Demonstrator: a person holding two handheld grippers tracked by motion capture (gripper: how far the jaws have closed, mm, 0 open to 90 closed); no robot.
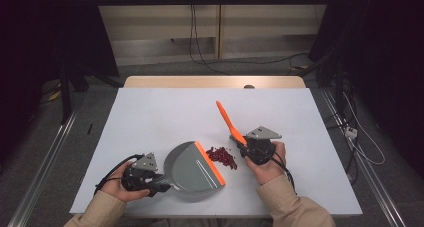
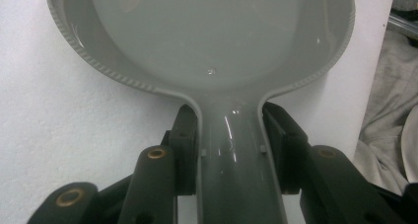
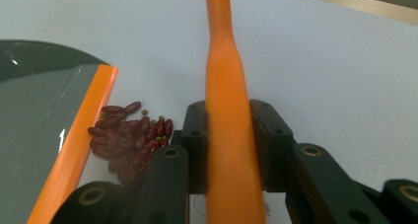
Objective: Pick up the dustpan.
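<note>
A grey dustpan [image 1: 192, 167] with an orange front lip [image 1: 210, 163] lies on the white table, its handle [image 2: 236, 174] clamped between the jaws of my left gripper [image 1: 159, 183], which is shut on it. A pile of dark red beans [image 1: 222, 157] sits just off the lip, between the dustpan and my right gripper [image 1: 243, 146]. That gripper is shut on an orange brush handle [image 3: 227, 135], which slants up and away to the far left [image 1: 226, 118]. In the right gripper view the beans [image 3: 130, 135] lie beside the lip [image 3: 74, 150].
The white table top [image 1: 150, 112] stretches bare behind and to both sides of the work. Its front edge runs close under the person's sleeves [image 1: 295, 207]. Cables [image 1: 360, 137] lie on the floor at the right.
</note>
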